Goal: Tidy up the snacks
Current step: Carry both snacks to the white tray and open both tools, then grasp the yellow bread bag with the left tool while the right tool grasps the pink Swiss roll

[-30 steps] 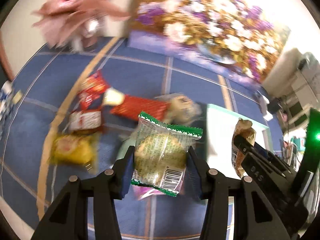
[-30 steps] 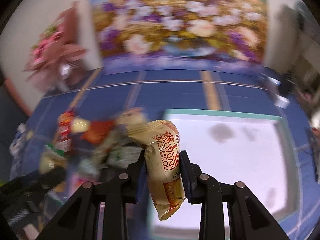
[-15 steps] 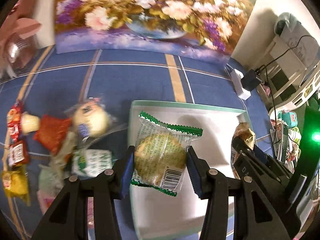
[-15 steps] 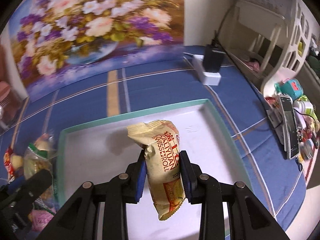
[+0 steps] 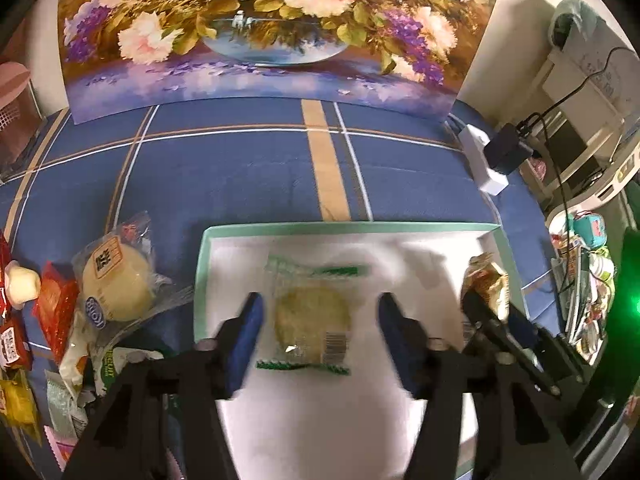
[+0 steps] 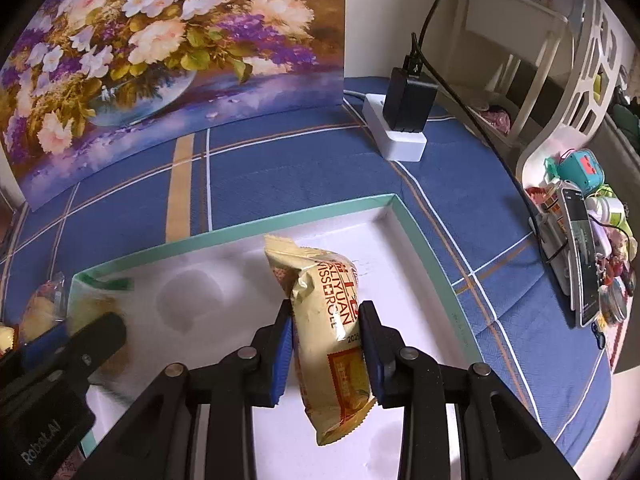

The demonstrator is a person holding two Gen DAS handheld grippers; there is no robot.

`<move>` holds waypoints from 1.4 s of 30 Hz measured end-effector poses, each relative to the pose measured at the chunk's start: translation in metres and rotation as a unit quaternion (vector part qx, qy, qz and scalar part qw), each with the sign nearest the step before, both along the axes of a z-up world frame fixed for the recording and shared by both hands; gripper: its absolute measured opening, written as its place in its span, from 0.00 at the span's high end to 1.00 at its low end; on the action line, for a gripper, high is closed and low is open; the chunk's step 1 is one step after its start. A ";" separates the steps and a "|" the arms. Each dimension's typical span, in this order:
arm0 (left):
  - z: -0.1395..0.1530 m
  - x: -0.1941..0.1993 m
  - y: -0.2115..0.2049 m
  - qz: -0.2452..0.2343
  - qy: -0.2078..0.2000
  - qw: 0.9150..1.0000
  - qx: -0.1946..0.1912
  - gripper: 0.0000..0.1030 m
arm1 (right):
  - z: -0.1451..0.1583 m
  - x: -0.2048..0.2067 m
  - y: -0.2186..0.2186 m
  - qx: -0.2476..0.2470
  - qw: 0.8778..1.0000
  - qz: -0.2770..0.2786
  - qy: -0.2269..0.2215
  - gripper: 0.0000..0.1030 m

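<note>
So, from the left wrist view, the left gripper (image 5: 318, 316) has just been spreading its jaws, and the green-edged cookie packet (image 5: 312, 318) sits between them with clear daylight on both sides, neither pad touching it. It looks blurred, so whether it has already landed on the white floor of the tray (image 5: 348, 227) or is still dropping I can't say; either way it's inside the tray, toward the left half. That's one snack about delivered. Plenty is left: on the blue checked cloth (image 5: 248, 176) to the left of the tray lies a heap of wrapped snacks (image 5: 72, 320), a round pale bun in clear film, red packets, a yellow one, all well outside the rim. The packet itself is clear film with green crimped ends, a round pale-yellow biscuit inside and a barcode at one corner. It's light and crinkly, I'd guess.

From the right wrist view, the right gripper (image 6: 326, 344) is clenched on a swiss roll packet (image 6: 324, 328), the blue pads pressing its sides. The packet hangs upright over the tray's right half, its lower end free below the pads, not yet set down. It's a cream wrapper, puffy, with red lettering and an orange panel low down. I'd judge the job early: two snacks at the tray, the pile untouched.
</note>
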State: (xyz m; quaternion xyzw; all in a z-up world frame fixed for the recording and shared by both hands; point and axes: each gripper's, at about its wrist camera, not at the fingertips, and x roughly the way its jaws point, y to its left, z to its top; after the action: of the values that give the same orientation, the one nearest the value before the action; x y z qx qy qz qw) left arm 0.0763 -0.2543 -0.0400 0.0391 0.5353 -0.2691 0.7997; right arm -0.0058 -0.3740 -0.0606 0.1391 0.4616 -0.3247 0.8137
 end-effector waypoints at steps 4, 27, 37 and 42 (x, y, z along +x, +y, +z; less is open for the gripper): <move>0.008 -0.003 -0.002 -0.005 -0.016 1.000 0.005 0.31 | 0.000 0.000 -0.001 0.006 1.000 0.002 0.001 0.67; 0.017 -0.001 0.059 0.092 -0.066 0.990 0.080 0.00 | 0.011 -0.004 0.024 0.030 0.998 0.057 -0.014 0.00; 0.032 -0.006 0.121 0.153 -0.083 0.980 0.096 0.00 | 0.019 -0.010 0.041 0.046 0.996 0.077 -0.029 0.00; 0.037 -0.010 0.159 0.186 -0.091 0.971 0.119 0.00 | 0.032 -0.010 0.067 0.010 0.993 0.112 -0.029 0.00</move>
State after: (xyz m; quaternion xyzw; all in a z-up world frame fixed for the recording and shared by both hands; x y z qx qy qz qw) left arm 0.0665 -0.0957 -0.0031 0.0583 0.4862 -0.0453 0.8707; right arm -0.0161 -0.3069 -0.0288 0.1041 0.4536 -0.2222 0.8568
